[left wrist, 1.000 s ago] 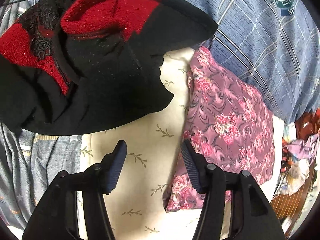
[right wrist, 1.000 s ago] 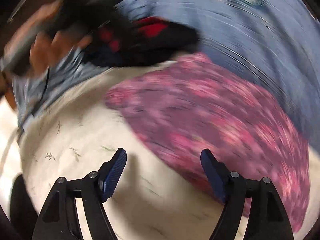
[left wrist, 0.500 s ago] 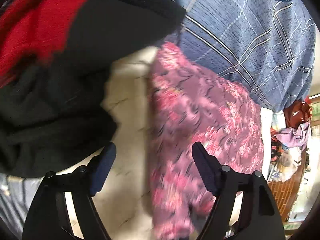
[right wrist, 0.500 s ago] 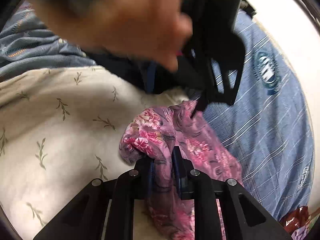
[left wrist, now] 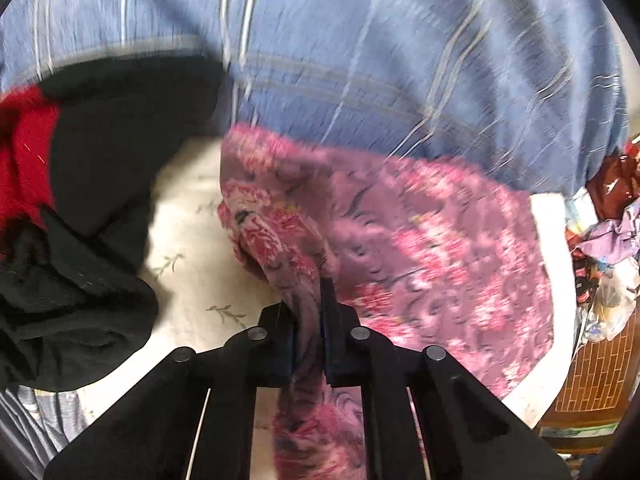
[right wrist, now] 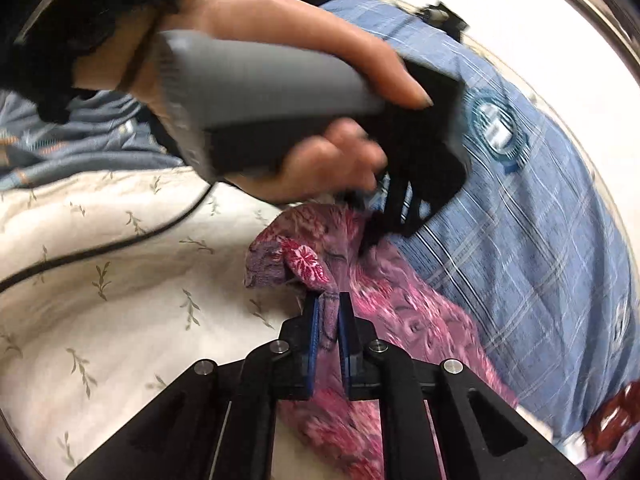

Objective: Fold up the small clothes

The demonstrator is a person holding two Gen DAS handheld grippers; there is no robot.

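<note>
Your left gripper [left wrist: 308,312] and right gripper [right wrist: 328,320] are both clamped on the floral garment [left wrist: 420,248], pinching folds at its near edge. It lies on the cream sheet [right wrist: 100,272], beside the blue plaid cloth [left wrist: 360,60] and the black-red garment [left wrist: 80,160].

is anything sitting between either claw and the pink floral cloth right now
Nothing visible does. The left claw is already shut on an edge of the pink floral cloth, and the right claw is shut on another bunched edge of it. The black and red garment lies off to the side.
</note>
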